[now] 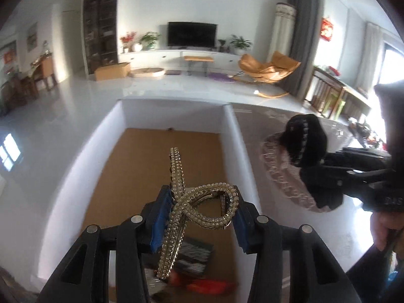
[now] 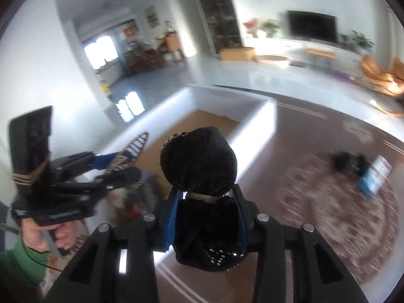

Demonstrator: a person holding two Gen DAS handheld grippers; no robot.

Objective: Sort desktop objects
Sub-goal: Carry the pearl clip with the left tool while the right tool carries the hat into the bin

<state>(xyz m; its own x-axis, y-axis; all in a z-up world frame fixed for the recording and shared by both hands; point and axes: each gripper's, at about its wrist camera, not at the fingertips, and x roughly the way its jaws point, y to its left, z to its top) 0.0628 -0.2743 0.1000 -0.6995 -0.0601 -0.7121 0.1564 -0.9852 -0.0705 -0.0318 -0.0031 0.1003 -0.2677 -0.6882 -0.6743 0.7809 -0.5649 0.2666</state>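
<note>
My left gripper is shut on a gold rhinestone hair clip shaped like a looped ribbon, held above the white box with a cardboard floor. My right gripper is shut on a black velvet hair bow with small studs, raised over the table beside the box's right wall. In the left wrist view the right gripper appears at right, carrying the black bow. In the right wrist view the left gripper shows at left with the clip.
Blurred items, one red and one striped, lie at the box's near end. The brown table carries a round lace mat with a dark object and a blue-white card. A hand in a green sleeve holds the left gripper.
</note>
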